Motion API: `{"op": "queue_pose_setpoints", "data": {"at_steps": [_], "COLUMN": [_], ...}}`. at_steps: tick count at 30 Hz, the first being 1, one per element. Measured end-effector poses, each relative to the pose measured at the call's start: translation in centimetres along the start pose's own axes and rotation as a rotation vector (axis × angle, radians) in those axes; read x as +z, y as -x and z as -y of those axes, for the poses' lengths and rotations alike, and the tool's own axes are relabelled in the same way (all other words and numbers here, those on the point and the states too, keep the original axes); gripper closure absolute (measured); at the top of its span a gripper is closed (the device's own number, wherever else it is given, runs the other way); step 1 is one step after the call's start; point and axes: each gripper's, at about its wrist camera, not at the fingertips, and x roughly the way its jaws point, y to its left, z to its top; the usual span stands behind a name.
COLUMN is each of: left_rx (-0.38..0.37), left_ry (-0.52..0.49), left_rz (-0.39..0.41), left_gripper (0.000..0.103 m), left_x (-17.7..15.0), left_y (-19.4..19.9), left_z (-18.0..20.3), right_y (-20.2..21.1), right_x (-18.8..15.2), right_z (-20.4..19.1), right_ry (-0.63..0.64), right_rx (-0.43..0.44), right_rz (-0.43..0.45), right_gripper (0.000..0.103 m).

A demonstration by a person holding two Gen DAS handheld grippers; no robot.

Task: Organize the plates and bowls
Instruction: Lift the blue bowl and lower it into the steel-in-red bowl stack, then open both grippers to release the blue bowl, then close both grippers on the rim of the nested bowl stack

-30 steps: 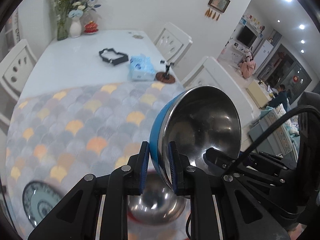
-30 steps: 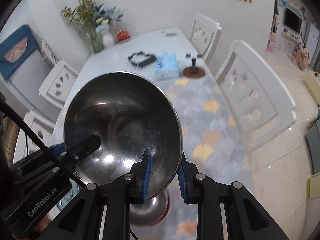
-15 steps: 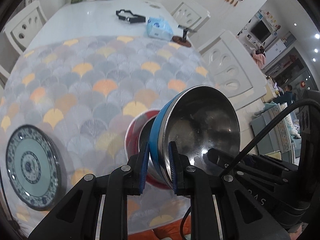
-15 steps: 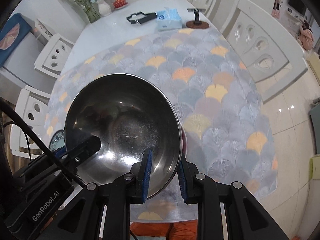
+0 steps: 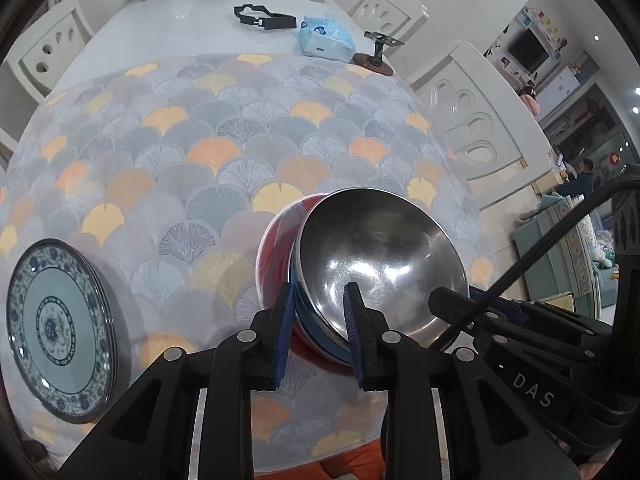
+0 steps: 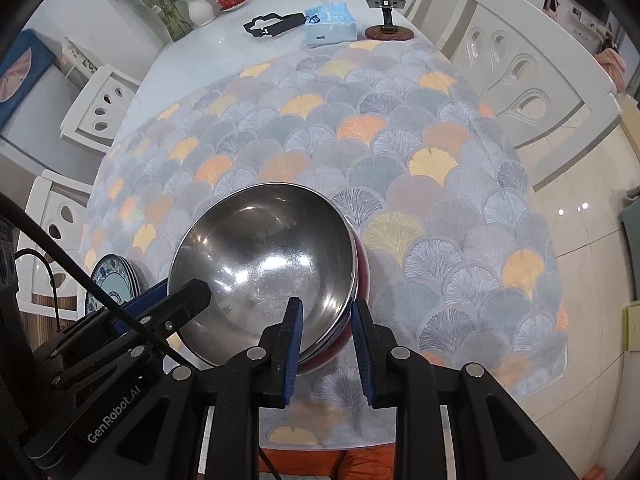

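A steel bowl with a blue outside (image 5: pixel 380 268) sits nested in a red bowl (image 5: pixel 276 240) on the patterned tablecloth; it also shows in the right wrist view (image 6: pixel 264 268), with the red bowl (image 6: pixel 362 276) under it. My left gripper (image 5: pixel 318 330) straddles the near left rim with its jaws apart. My right gripper (image 6: pixel 326 344) straddles the near right rim, jaws apart too. A blue-and-white patterned plate stack (image 5: pixel 60 328) lies at the left, also visible in the right wrist view (image 6: pixel 112 280).
A tissue pack (image 5: pixel 326 38), a black clip-like object (image 5: pixel 264 20) and a small stand on a wooden base (image 5: pixel 374 56) lie at the far end of the white table (image 5: pixel 160 32). White chairs (image 6: pixel 528 80) stand around. The table's near edge is just below the bowls.
Both grippers lowered the blue steel bowl into the red bowl and then opened their jaws, releasing its rim. The plate stack came into view at the left.
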Motion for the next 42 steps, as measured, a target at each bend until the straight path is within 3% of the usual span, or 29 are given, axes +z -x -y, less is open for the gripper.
{"op": "queue_pose_setpoints", "data": {"at_steps": [3,12,20,22,24,26,29,31,32,33,36,42], "left_rx": [0.014,-0.027,-0.052,-0.059,-0.061,-0.06,-0.07,-0.084,-0.087,-0.092,-0.096,-0.103], "left_ry": [-0.007,0.006,-0.016,-0.018,-0.021,-0.026,-0.024,-0.012,-0.002,0.011,0.037,0.096], "left_rz": [0.021,0.002,0.073,0.096,0.116,0.13,0.145,0.151,0.155,0.167,0.175,0.112], "left_gripper": [0.074,0.074,0.074,0.074,0.074,0.074,0.068,0.054,0.039,0.034,0.034,0.034], "left_x": [-0.1,-1.7,-1.9,-1.8,-1.6,-1.5,-1.5,-1.6,-1.6,-1.7,-1.6,-1.6], "left_y": [0.5,0.3,3.1,4.0,4.9,5.6,6.6,7.0,7.1,7.2,7.1,4.6], "left_z": [-0.5,-1.5,-2.2,-2.4,-2.6,-2.8,-2.9,-3.1,-3.2,-3.3,-3.5,-3.7], "right_y": [0.1,-0.1,1.3,2.2,3.1,4.0,5.2,5.7,5.9,6.1,6.0,4.1], "right_x": [-0.2,-1.8,-2.7,-2.9,-3.2,-3.5,-4.0,-4.1,-4.1,-4.2,-3.9,-2.6], "right_z": [0.0,-0.9,-1.3,-1.7,-2.1,-2.5,-3.4,-3.7,-3.7,-3.5,-2.4,0.8], "right_ry": [0.011,0.055,0.05,0.057,0.062,0.069,0.095,0.107,0.109,0.108,0.089,0.003], "right_rx": [-0.004,-0.052,-0.036,-0.032,-0.032,-0.036,-0.043,-0.048,-0.05,-0.05,-0.039,0.04], "right_rz": [0.01,0.042,0.09,0.12,0.154,0.19,0.232,0.246,0.251,0.256,0.25,0.179], "right_gripper": [0.079,0.079,0.077,0.072,0.056,0.049,0.049,0.048,0.047,0.046,0.032,0.031]}}
